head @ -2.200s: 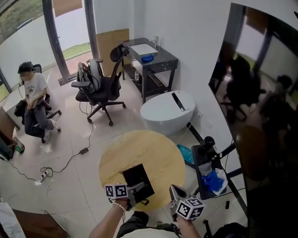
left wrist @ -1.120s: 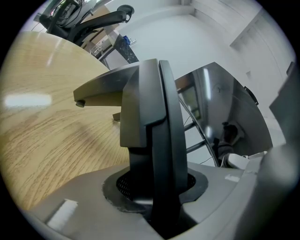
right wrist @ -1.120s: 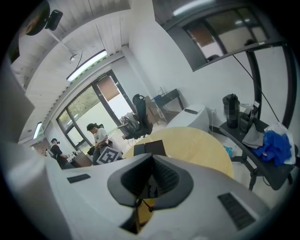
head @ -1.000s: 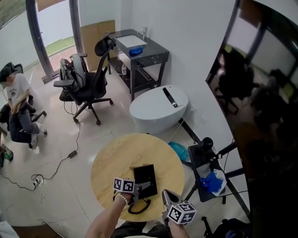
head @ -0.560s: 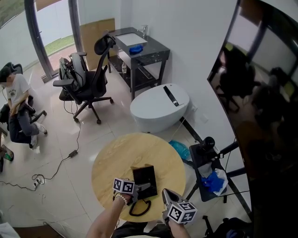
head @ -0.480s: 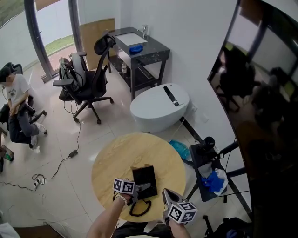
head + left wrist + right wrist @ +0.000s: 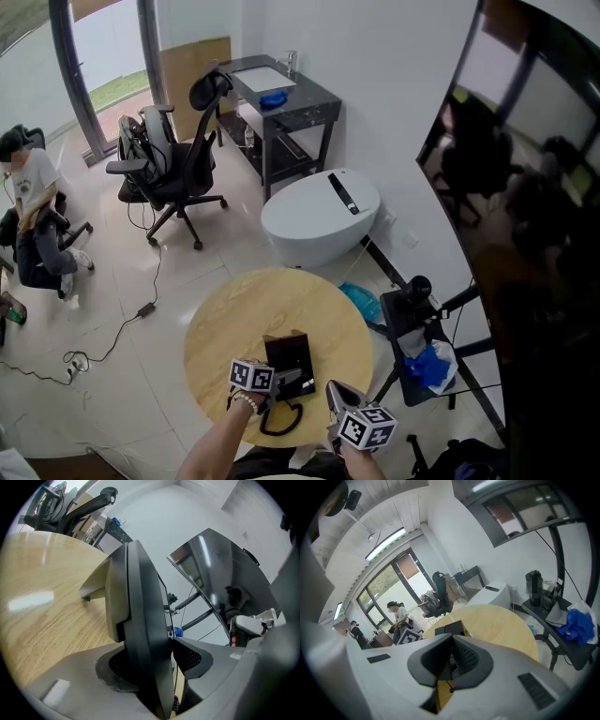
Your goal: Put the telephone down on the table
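The black telephone [image 7: 289, 356] rests on the round wooden table [image 7: 272, 300], near its front edge, and its cord [image 7: 279, 419] loops off toward me. My left gripper [image 7: 292, 382] is at the phone's near end. In the left gripper view the phone [image 7: 140, 620] stands edge-on between the jaws of the left gripper [image 7: 154, 653], which are opening, with a gap showing at the left pad. My right gripper [image 7: 334, 394] hovers just right of the phone. Its jaws are shut with nothing between them in the right gripper view [image 7: 451, 660].
Beyond the table stand a white oval tub [image 7: 319, 216], a black desk [image 7: 281, 103] and an office chair [image 7: 173, 164]. A person [image 7: 33, 206] sits at far left. A stand with a blue cloth [image 7: 422, 361] is at the right. Cables [image 7: 103, 347] lie on the floor.
Since the earliest frame the left gripper has carried the phone further onto the table. Over the last second both grippers have hardly shifted.
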{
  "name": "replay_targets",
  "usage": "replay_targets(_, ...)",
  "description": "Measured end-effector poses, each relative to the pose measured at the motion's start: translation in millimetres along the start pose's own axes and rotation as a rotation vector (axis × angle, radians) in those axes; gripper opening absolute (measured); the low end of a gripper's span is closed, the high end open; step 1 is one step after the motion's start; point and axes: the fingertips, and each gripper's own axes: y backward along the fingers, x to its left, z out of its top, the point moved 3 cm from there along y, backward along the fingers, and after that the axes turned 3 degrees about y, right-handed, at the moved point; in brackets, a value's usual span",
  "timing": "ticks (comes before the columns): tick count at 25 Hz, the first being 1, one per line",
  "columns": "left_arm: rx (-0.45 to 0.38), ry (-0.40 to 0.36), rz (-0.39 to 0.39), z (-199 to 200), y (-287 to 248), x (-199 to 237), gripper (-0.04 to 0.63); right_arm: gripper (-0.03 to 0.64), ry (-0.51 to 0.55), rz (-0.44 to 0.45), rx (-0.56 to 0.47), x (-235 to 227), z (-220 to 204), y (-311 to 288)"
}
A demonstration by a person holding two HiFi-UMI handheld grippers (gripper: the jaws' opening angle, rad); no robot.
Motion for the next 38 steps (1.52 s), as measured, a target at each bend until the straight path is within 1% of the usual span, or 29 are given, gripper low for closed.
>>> replay_targets(2,-0.002,-0.018,0.035,1.0,0.8,1.2,0.272,0.000,0.003,0.004,0.001,-0.1,0.1,-0.1)
replay_targets(4,-0.004,-0.047,0.095,1.2,3.5,8.6,0.299,0.000,0.005,0.008,0.003,0.4,-0.3,-0.5)
replay_targets(6,-0.012,-0.072,0.145,1.7,7.0,14.3,0.354,0.000,0.007,0.014,0.007,1.5,-2.0,-0.8)
replay_targets(8,-0.025,-0.090,0.179,3.5,9.3,15.5,0.369,0.000,0.011,0.019,0.011,2.6,-3.1,-0.6)
replay_targets(10,-0.036,-0.082,0.218,3.2,12.6,17.0,0.396,0.000,0.019,0.023,0.018,4.1,-4.1,1.3)
replay_targets(12,-0.060,-0.029,0.244,1.1,20.3,15.1,0.405,0.000,0.030,0.026,0.025,2.5,-4.4,6.2)
replay_targets(13,-0.091,0.007,0.244,1.1,28.2,11.4,0.403,0.000,0.037,0.025,0.027,-0.2,-3.9,9.4)
replay_targets(15,-0.192,0.068,0.236,2.2,55.2,1.7,0.403,0.000,0.046,0.018,0.027,-8.5,-2.5,16.6)
replay_targets(17,-0.305,0.107,0.249,-0.1,90.8,-8.4,0.403,0.000,0.058,0.006,0.029,-19.1,-0.9,26.0)
replay_targets(19,-0.404,0.126,0.282,-6.6,125.5,-19.3,0.398,0.000,0.078,-0.001,0.032,-29.3,1.6,36.2)
replay_targets(21,-0.491,0.126,0.308,-14.6,154.7,-36.3,0.341,0.000,0.101,0.002,0.035,-36.9,3.7,45.5)
replay_targets(22,-0.534,0.125,0.315,-18.6,167.4,-47.6,0.279,0.000,0.112,0.007,0.036,-39.3,4.3,49.9)
replay_targets(24,-0.614,0.127,0.323,-26.7,188.1,-73.7,0.072,0.000,0.131,0.025,0.035,-41.3,4.6,58.2)
replay_targets(25,-0.643,0.125,0.332,-30.9,195.5,-87.3,0.024,0.000,0.139,0.036,0.034,-41.4,3.9,62.1)
replay_targets(26,-0.663,0.115,0.345,-35.3,200.9,-101.2,0.000,0.000,0.148,0.049,0.032,-40.7,2.6,66.0)
replay_targets(30,-0.715,0.011,0.389,-54.9,210.8,-159.3,0.000,0.000,0.182,0.114,0.007,-31.7,-2.5,86.1)
replay_targets(34,-0.692,-0.060,0.432,-91.1,207.1,-206.7,0.000,0.000,0.208,0.184,-0.018,-17.2,-14.8,112.9)
replay_targets(36,-0.687,-0.066,0.450,-108.6,204.9,-223.0,0.000,0.000,0.223,0.213,-0.014,-10.8,-22.6,122.9)
replay_targets(38,-0.703,-0.038,0.456,-123.5,205.9,-234.3,0.000,0.000,0.225,0.245,-0.010,-3.2,-30.1,132.2)
